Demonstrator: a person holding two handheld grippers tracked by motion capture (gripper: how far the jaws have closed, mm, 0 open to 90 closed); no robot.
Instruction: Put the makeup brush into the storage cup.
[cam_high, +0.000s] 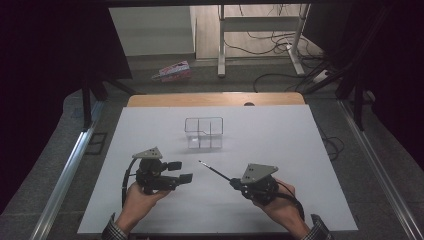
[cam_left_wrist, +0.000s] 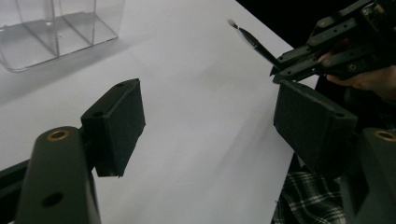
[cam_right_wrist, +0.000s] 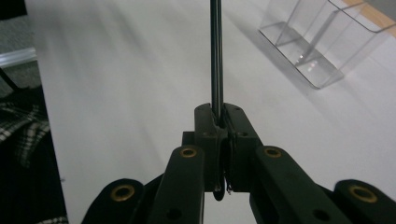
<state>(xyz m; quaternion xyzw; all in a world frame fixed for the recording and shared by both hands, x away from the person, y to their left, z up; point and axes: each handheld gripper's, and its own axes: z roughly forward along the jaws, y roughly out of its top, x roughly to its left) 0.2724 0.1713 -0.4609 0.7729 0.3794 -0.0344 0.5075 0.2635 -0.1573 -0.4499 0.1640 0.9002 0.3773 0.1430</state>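
While the right gripper (cam_high: 235, 183) keeps its black jaws pinched flat on the handle of a thin dark brush (cam_high: 214, 171), the brush slants up and away over the smooth white table (cam_high: 280, 150), its small pale tip toward the clear box. That clear plastic box (cam_high: 203, 133), square-cornered with thin dividing walls, stands well apart near the middle of the table. Off to the left, the left gripper (cam_high: 180, 171) holds its blocky, matte padded jaws spread with nothing between them.

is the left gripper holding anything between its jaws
No, the left gripper has its jaws standing apart over the bare white table, with nothing between them.
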